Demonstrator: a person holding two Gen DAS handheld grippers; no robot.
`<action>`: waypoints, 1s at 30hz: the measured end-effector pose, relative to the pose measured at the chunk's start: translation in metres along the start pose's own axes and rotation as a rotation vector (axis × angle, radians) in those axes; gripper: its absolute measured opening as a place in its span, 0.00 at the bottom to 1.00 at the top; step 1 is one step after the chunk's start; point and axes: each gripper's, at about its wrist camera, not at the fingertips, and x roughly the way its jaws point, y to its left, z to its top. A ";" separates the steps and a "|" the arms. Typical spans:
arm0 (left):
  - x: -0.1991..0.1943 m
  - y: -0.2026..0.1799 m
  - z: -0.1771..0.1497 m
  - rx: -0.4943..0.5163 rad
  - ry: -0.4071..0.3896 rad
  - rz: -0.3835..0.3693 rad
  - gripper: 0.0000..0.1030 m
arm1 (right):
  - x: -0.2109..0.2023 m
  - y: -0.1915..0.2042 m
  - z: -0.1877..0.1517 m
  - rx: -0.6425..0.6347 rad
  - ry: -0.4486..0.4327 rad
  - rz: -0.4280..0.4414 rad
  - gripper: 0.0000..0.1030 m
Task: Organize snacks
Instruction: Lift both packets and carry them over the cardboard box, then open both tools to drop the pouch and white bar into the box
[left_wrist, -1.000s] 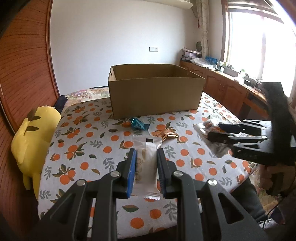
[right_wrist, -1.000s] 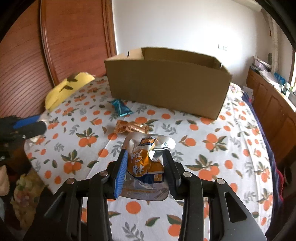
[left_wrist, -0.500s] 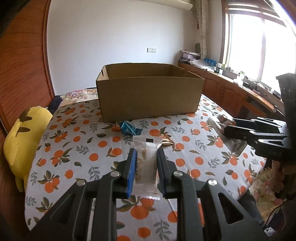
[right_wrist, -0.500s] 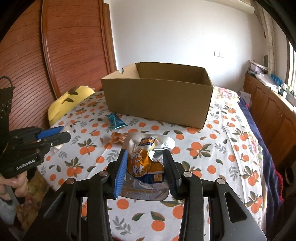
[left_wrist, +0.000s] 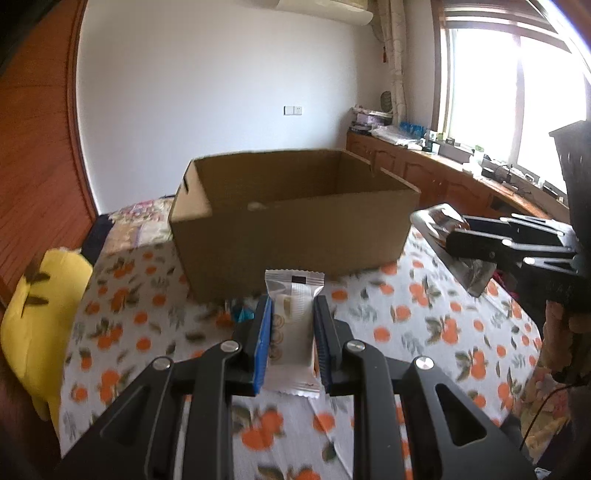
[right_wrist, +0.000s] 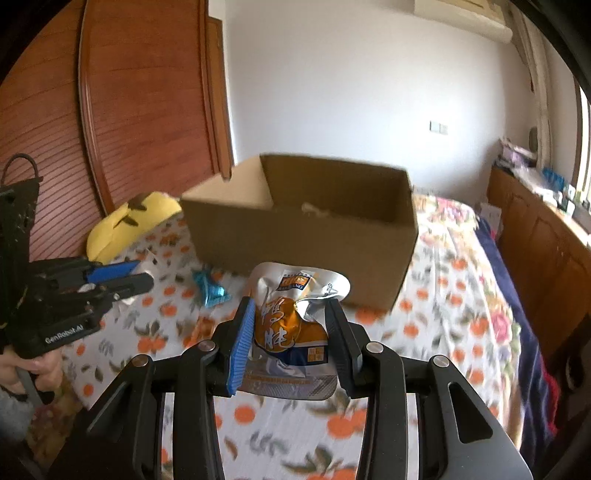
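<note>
My left gripper (left_wrist: 291, 306) is shut on a white snack packet (left_wrist: 293, 325), held above the orange-print tablecloth (left_wrist: 424, 332). My right gripper (right_wrist: 290, 310) is shut on a silver and orange snack pouch (right_wrist: 295, 314), which also shows at the right of the left wrist view as the pouch (left_wrist: 443, 225). An open brown cardboard box (left_wrist: 295, 214) stands just beyond both grippers, seen again as the box (right_wrist: 306, 225) in the right wrist view. A blue wrapped candy (right_wrist: 210, 288) lies on the cloth before the box. Something pale lies inside the box, too blurred to name.
A yellow plush toy (left_wrist: 40, 317) lies at the table's left edge. A wooden headboard panel (right_wrist: 147, 92) rises on the left. Wooden cabinets (left_wrist: 461, 184) with clutter run under the window on the right. A person's hand (right_wrist: 33, 369) holds the left gripper's handle.
Both grippers have risen and moved toward the box with their packets still held. The box looks larger and its inside now shows. The orange wrapped candy is now hidden behind the grippers.
</note>
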 end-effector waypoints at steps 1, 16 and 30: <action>0.004 0.002 0.008 0.004 -0.008 -0.004 0.20 | 0.002 -0.003 0.008 -0.005 -0.011 0.003 0.38; 0.080 0.041 0.104 0.023 -0.085 -0.029 0.20 | 0.078 -0.034 0.095 -0.062 -0.100 -0.026 0.38; 0.124 0.049 0.105 -0.003 -0.035 -0.035 0.21 | 0.132 -0.043 0.092 -0.050 -0.033 -0.038 0.38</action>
